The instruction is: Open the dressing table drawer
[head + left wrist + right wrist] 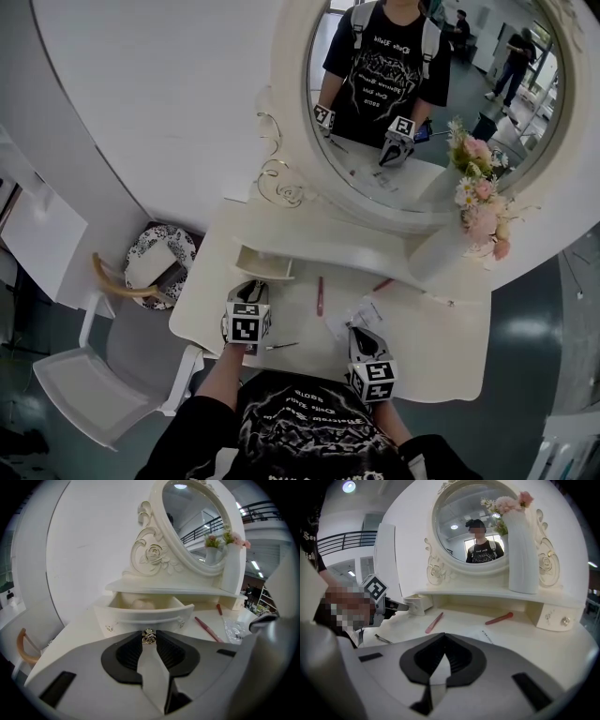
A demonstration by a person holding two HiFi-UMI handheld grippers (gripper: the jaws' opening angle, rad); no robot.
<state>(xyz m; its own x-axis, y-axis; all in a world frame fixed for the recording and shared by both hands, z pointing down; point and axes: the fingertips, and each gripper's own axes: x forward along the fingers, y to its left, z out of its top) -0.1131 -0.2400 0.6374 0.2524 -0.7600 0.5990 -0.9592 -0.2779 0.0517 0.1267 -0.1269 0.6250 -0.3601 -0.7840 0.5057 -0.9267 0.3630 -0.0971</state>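
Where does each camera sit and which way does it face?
Head view: on the person's head, looking down at the dressing table; left gripper, right gripper and arms show.
Left gripper view: faces the open drawer, jaws clamped on its knob.
Right gripper view: faces the mirror, jaws together, empty.
Shared: both gripper views show the pink pen.

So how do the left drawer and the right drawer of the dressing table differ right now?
The left drawer is pulled out, its inside showing; the right drawer sits closed under the shelf. The left drawer's knob is pinched in the left claw; the right drawer's knob is free, the right claw shut on nothing. Both are cream with metal knobs.
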